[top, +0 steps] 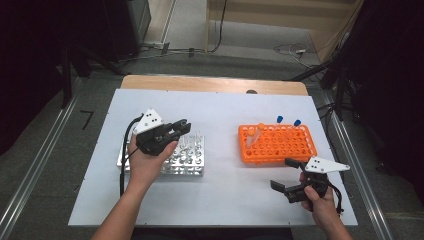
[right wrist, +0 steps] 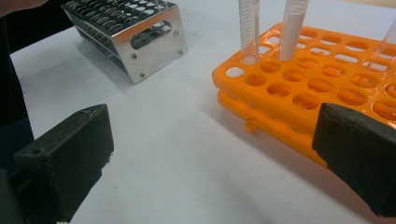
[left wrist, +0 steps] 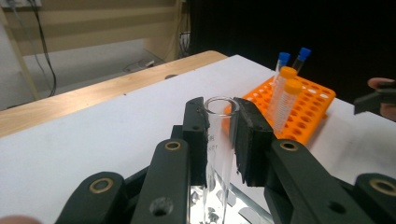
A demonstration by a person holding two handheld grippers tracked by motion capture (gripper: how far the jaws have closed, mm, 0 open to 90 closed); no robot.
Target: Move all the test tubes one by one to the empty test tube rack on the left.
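- High view: left gripper (top: 176, 129) over the metal rack (top: 186, 159); right gripper (top: 284, 175) wide apart, empty, beside the orange rack (top: 278, 144).
- Left gripper view: jaws clamped just below the rim of the glass tube (left wrist: 220, 140); likely light, slippery, fragile.
- Right gripper view: nothing between the jaws.

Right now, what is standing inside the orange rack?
In the orange rack, two orange-capped tubes stand near its left end and two blue-capped tubes at the back edge. The other holes in sight look empty. The tubes' lower ends are hidden inside the rack.
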